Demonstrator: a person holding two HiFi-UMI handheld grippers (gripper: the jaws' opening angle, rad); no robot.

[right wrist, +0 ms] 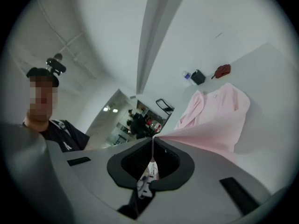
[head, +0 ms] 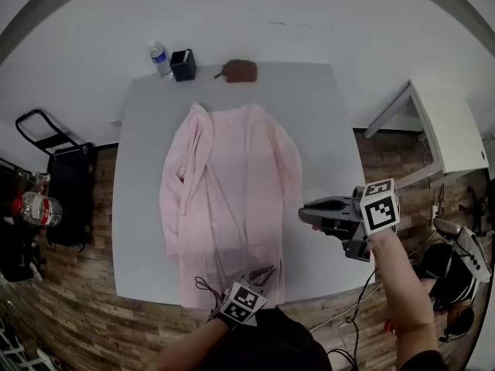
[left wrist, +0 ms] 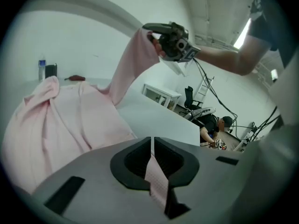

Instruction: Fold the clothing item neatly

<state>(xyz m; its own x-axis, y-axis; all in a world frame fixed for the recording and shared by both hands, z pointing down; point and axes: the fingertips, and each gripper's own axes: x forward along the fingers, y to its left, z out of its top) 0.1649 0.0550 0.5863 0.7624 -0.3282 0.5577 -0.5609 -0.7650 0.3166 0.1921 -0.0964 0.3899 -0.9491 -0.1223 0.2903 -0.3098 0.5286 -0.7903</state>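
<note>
Along the far edge of the grey table [head: 135, 168] stood a water bottle [head: 159, 59], a black cup [head: 183, 65] just beside it, and a brown pouch [head: 239, 70] further right. A white desk [head: 452, 134] sat off right, and a black trolley [head: 62, 178] was over on the left.

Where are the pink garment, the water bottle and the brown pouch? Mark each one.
pink garment [head: 232, 184]: head view, middle of its flat body panel.
water bottle [head: 160, 61]: head view, on its clear body below the cap.
brown pouch [head: 240, 70]: head view, centre of its top.
</note>
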